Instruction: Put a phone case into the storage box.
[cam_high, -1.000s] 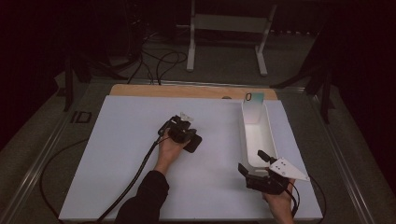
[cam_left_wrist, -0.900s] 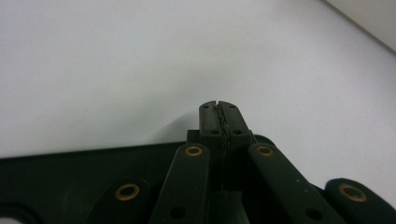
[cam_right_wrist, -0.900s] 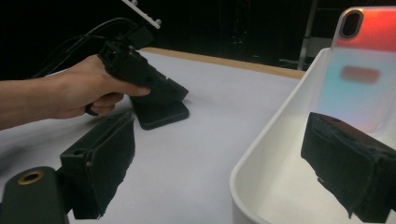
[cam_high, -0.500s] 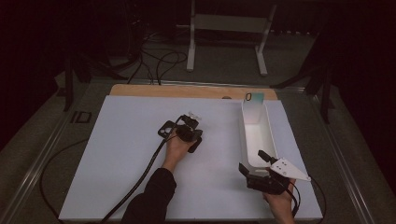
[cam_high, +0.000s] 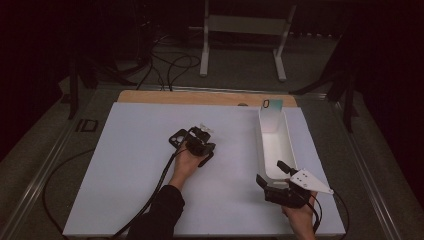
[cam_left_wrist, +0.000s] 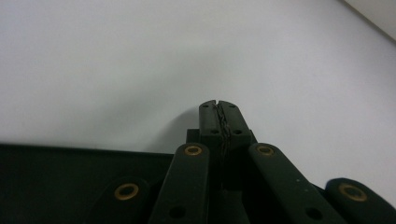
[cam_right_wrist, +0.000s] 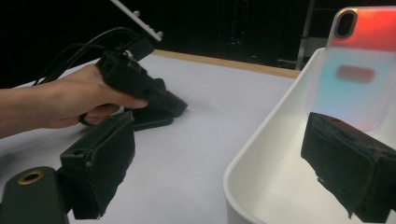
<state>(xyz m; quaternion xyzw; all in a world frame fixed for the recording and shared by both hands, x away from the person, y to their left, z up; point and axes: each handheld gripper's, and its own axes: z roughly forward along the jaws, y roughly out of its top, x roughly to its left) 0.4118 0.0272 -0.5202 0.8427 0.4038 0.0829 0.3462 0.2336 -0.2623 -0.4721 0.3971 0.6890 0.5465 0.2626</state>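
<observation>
My left gripper (cam_high: 199, 145) sits in a hand near the middle of the white board (cam_high: 125, 165), low over it. In the left gripper view its jaws (cam_left_wrist: 219, 109) are pressed together with nothing between them. My right gripper (cam_high: 271, 174) is at the board's near right, by the near end of a long white tray (cam_high: 289, 150). It stands open (cam_right_wrist: 224, 172), one pad outside the tray's rim (cam_right_wrist: 254, 149) and one over its inside, holding nothing. A phone (cam_right_wrist: 355, 70) with a shimmering pink and teal back leans upright at the tray's far end (cam_high: 272, 111).
A wooden strip (cam_high: 200, 97) runs along the board's far edge. Beyond it stand a metal frame (cam_high: 245, 30) and floor cables (cam_high: 175, 65). The left gripper's cable (cam_high: 155, 195) trails back along the forearm. The board's left half is bare white.
The left hand has shifted its gripper very slightly to the right. The right gripper has kept still.
</observation>
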